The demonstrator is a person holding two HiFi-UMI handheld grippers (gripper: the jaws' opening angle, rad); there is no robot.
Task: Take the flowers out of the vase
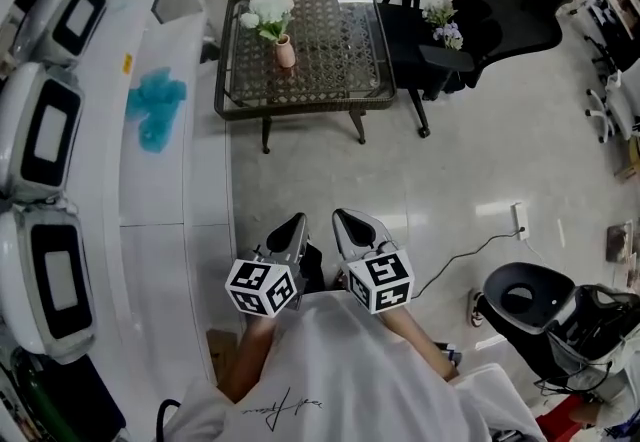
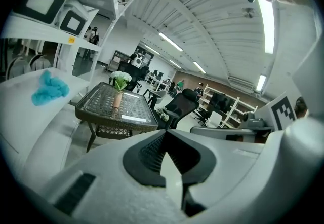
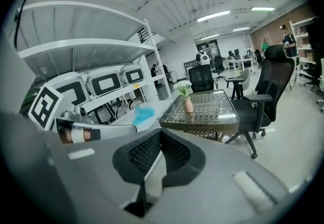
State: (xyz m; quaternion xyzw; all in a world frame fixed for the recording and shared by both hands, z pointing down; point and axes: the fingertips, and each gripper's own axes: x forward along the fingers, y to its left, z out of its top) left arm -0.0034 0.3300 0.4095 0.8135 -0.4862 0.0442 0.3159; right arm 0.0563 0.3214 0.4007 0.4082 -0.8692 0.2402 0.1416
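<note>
Head view: a glass-topped wicker table point(image 1: 300, 106) stands upper centre on the pale glossy floor point(image 1: 330, 175), with white flowers point(image 1: 268, 10) in a small pink vase point(image 1: 285, 53) on its left part.
Left gripper view: the left gripper point(image 2: 164, 135) is clenched and empty.
Right gripper view: the right gripper point(image 3: 160, 134) is clenched too, also empty.

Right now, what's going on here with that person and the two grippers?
A person holds the left gripper and the right gripper side by side, both shut and empty, pointing toward a glass-topped table across the floor. The white flowers stand in a pink vase on that table, untouched. Neither gripper is near the vase, so taking the flowers out has not begun.
</note>
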